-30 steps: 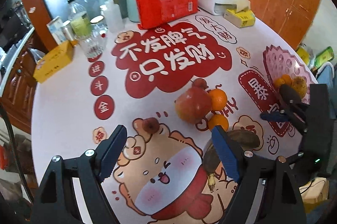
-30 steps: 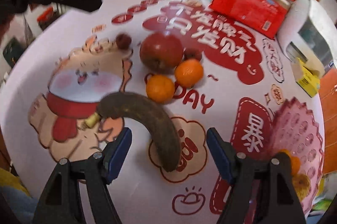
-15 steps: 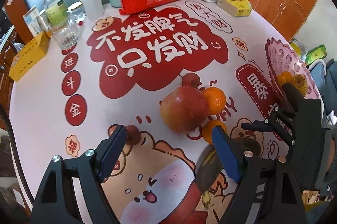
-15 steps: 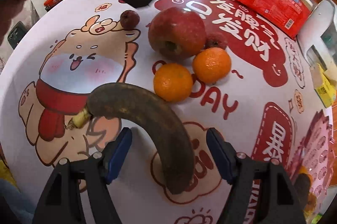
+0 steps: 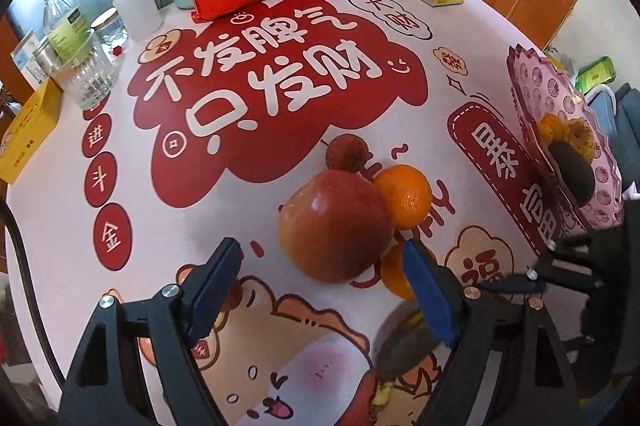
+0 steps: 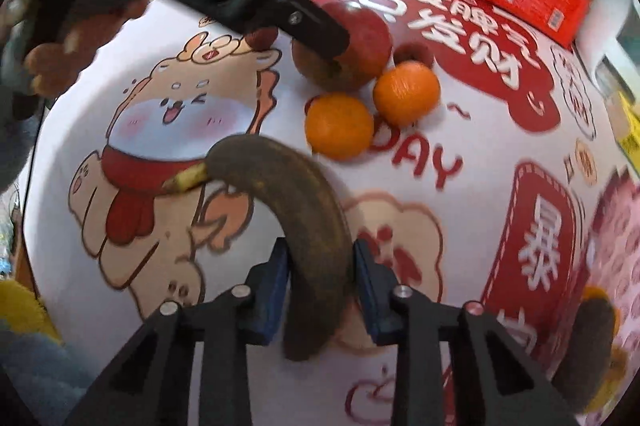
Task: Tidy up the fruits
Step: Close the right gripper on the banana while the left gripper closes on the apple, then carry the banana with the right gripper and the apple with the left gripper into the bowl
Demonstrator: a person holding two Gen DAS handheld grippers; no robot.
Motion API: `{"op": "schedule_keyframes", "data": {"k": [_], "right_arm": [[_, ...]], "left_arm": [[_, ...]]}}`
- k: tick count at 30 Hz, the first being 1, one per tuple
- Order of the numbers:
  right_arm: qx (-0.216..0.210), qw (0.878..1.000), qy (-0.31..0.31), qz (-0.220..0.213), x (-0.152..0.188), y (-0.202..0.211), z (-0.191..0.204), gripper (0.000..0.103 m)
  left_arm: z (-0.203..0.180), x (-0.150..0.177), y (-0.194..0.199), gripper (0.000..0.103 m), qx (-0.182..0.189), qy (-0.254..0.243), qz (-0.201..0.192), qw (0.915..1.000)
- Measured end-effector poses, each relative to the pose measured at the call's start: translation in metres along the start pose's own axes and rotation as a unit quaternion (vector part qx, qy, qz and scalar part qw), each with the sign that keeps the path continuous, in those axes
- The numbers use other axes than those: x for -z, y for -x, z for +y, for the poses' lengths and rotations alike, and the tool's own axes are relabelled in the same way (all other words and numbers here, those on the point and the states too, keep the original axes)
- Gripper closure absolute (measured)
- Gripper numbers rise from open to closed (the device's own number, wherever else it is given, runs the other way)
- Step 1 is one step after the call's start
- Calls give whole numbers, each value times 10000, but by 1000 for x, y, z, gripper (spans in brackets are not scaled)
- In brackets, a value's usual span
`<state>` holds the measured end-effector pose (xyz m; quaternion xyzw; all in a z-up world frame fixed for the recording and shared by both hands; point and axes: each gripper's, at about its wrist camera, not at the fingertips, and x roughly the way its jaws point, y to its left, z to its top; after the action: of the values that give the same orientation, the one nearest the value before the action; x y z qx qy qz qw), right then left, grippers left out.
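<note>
My right gripper point(image 6: 320, 280) points steeply down at the table, and its jaws have just been closing: both blue pads point(image 6: 270, 290) now press on the sides of the dark banana point(image 6: 304, 209), which curves up and away between them. My left gripper point(image 5: 320, 294) also tilts steeply downward, its jaws spread wide with nothing between the pads point(image 5: 212, 286); it hangs just short of the big red apple point(image 5: 334, 226). Seen from my right wrist, one black finger point(image 6: 312, 25) of that left gripper reaches in from the upper left across the apple, with my left hand point(image 6: 52, 53) blurred behind it.
</note>
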<state>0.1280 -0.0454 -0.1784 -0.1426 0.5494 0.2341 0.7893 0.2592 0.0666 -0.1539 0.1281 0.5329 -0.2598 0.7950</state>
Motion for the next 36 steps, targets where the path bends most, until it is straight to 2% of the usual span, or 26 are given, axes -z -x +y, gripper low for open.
{"op": "schedule_keyframes", "data": {"k": [5, 10, 15, 20, 23, 26, 36], "right_arm": [[-68, 9993, -339, 108, 29, 11, -8, 72], [-26, 9991, -407, 107, 46, 18, -11, 72], [126, 9994, -312, 23, 45, 16, -6, 71], [255, 9994, -199, -86, 41, 13, -1, 67], [244, 9994, -205, -139, 40, 13, -2, 69], [296, 9990, -227, -260, 40, 16, 0, 72], [281, 9949, -401, -879, 34, 52, 9, 73]], "left_arm": [[-2, -3, -11, 21, 94, 46, 53, 9999], [-5, -6, -21, 22, 116, 26, 105, 9999], [-1, -10, -30, 32, 235, 131, 137, 9995], [3, -12, -31, 33, 337, 247, 37, 9991], [0, -9, -30, 34, 266, 188, -54, 9995], [-3, -4, -24, 34, 132, 163, -194, 9996], [-3, 17, 40, 34, 239, 550, -754, 9953]]}}
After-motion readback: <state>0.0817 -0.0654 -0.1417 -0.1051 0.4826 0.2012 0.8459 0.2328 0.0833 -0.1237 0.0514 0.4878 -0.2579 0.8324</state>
